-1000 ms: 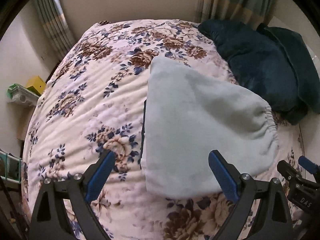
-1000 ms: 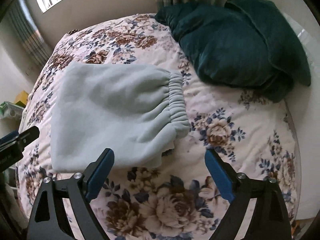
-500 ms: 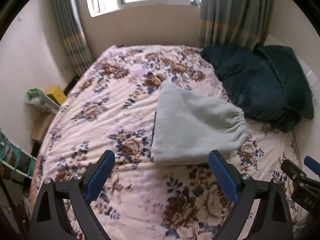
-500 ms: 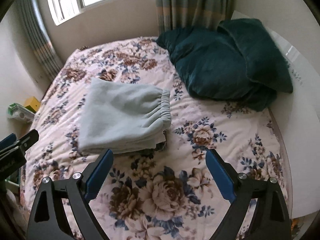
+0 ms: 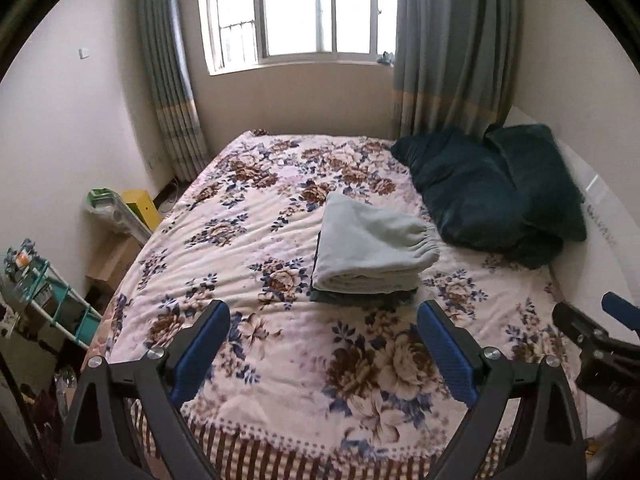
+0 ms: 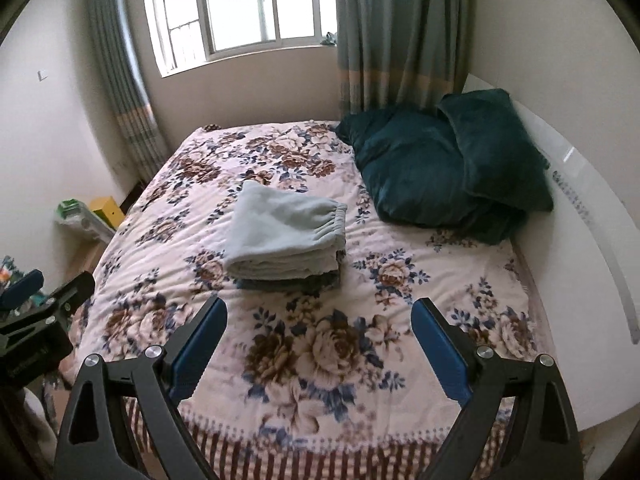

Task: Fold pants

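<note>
Folded pale pants (image 5: 370,250) lie mid-frame on the bed (image 5: 248,240) (floral cover); left gripper (image 5: 324,344) and right gripper (image 6: 318,340) fingers spread wide, empty.

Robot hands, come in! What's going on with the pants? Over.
Left gripper open, empty. Right gripper open, empty. Light pants folded flat on the floral bed, atop a darker folded item. Nothing in the way.

A dark folded garment (image 5: 360,298) lies mostly hidden beneath the folded pants (image 5: 370,246). The bed (image 6: 320,432) runs past the bottom frame edge. Clutter on the shelf rack (image 5: 44,300) is blurred.
</note>
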Motion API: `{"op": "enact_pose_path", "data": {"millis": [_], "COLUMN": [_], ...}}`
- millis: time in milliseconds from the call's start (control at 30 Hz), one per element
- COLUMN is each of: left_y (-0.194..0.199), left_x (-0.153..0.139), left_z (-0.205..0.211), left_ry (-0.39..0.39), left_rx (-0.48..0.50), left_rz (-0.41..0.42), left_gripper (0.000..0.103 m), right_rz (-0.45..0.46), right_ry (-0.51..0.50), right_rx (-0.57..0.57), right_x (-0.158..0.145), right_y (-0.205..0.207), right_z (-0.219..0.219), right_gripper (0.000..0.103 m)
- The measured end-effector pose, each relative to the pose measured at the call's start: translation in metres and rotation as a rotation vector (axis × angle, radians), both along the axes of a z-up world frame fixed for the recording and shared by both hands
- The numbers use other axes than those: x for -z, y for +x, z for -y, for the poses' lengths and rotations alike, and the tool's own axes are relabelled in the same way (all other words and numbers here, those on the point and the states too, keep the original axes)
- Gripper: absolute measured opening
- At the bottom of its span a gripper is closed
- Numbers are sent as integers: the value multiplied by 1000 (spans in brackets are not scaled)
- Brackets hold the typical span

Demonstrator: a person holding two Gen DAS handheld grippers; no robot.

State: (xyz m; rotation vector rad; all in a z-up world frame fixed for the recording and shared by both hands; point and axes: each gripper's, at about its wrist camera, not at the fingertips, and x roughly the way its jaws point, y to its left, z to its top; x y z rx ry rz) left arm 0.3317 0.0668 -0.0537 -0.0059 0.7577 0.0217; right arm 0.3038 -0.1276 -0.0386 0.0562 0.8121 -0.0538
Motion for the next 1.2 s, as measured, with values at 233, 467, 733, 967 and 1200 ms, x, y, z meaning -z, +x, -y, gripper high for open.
{"op": "enact_pose_path", "data": {"millis": [233, 467, 733, 967, 1200], "left_y": [-69, -110, -130, -133, -107], "left_x": [-44, -72, -81, -76, -69], "left_z": [4, -8, -18, -22, -20], "left_ry": [15, 3, 26, 14, 28], "left_rx": [-1, -12, 7, -1, -17], "left_rz": [54, 94, 119, 121, 138], "left_gripper": [96, 96, 96, 103, 103], "right_rz": [89, 136, 139, 141, 135], "right_ry": [-43, -15, -8, -13, -22], "right_rx": [-18, -7, 2, 24, 48], "right_x": [-65, -111, -131, -130, -118], "right_y": [-95, -159, -184, -175, -137], "right_z": [-7, -12, -23, -22, -18], "right_gripper": [95, 95, 95, 95, 98]}}
